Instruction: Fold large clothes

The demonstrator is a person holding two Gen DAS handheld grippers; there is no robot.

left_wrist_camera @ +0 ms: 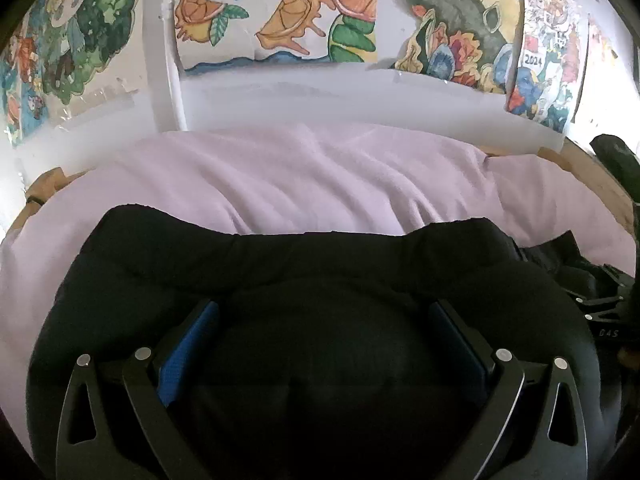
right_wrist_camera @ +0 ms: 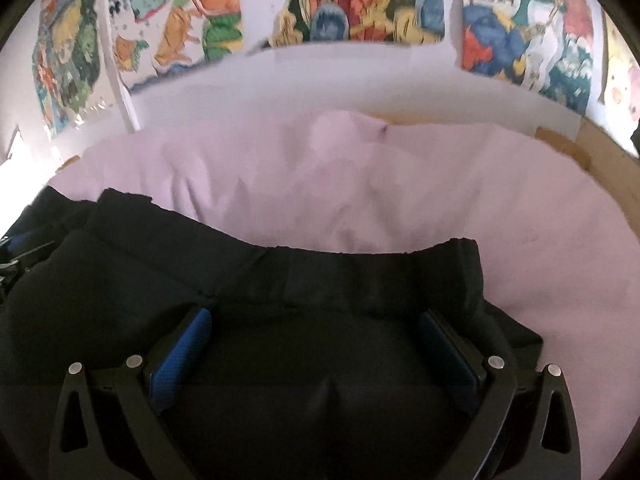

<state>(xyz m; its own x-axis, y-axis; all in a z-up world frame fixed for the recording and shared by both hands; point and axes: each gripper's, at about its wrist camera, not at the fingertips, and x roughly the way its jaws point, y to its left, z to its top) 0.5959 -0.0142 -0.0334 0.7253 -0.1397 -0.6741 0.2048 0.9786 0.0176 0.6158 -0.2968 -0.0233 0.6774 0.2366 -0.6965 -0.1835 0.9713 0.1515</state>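
White wall (left_wrist_camera: 280, 92) at the far side, covered in colourful posters (left_wrist_camera: 276, 12), lilac sheet (left_wrist_camera: 304, 176) over a wooden-edged bed (right_wrist_camera: 592, 148).

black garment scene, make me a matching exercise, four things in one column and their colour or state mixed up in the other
Things:
1. garment
2. sheet
3. left gripper
4. pads

Colour or state:
A. blue
B. pale lilac, wrinkled, spread under the clothing
C. jaws wide apart, nothing pinched between them
D. black, lying with a thick folded edge towards the wall

Pairs: 1-D, 2-B, 3-C, 4-A
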